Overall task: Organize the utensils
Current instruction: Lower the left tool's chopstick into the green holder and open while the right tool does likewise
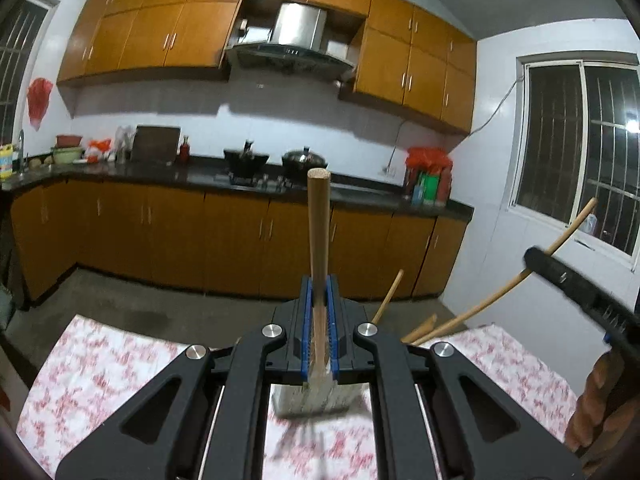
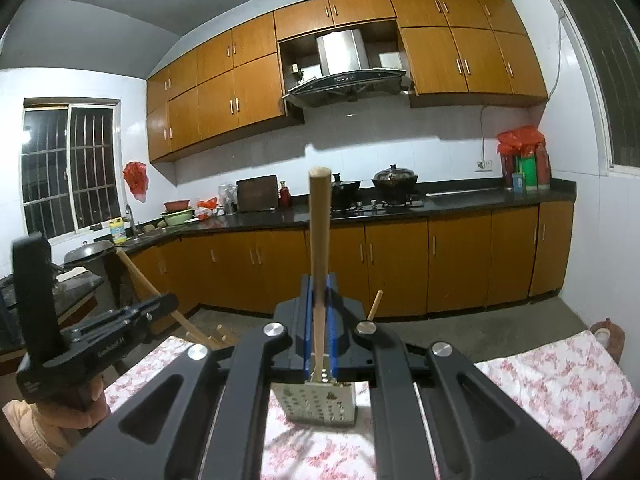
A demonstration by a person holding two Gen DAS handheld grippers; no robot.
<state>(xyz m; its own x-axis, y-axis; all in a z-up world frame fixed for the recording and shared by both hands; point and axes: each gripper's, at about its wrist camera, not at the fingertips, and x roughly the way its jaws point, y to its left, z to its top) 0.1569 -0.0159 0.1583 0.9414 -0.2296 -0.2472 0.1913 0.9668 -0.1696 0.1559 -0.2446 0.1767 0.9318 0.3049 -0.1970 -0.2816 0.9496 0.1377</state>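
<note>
Kitchen cabinets [image 1: 160, 232] fill the background of both views, with a floral cloth [image 1: 100, 372] over the counter in the foreground. At 9 o'clock in the left wrist view a red bag [image 1: 39, 98] hangs on the wall beside a barred window.

At 6 o'clock in that view the left gripper [image 1: 319, 320] is pressed together on the wooden handle of a utensil [image 1: 318, 240]; the handle rises upright between the blue pads [image 1: 306, 320] toward 12 o'clock, and its pale flat head [image 1: 312, 400] hangs blurred below the jaws, above the cloth. Just right of the gripper, other wooden handles [image 1: 386, 300] stick up from behind its body. At 3 o'clock the right gripper [image 1: 568, 276] shows from the side, a long thin wooden handle running through it, with a hand [image 1: 596, 408] at 4 o'clock.

At 8 o'clock in the right wrist view, the left gripper appears from the side above a hand in a peach sleeve [image 2: 32, 424]. At 6 o'clock the right gripper pinches the handle of a slotted spatula [image 2: 319, 240]; the handle stands upright between the jaws, and the perforated metal head [image 2: 320, 402] hangs just below them, over the cloth. At 1 o'clock a lidded wok [image 2: 395, 180] sits on the stove.
</note>
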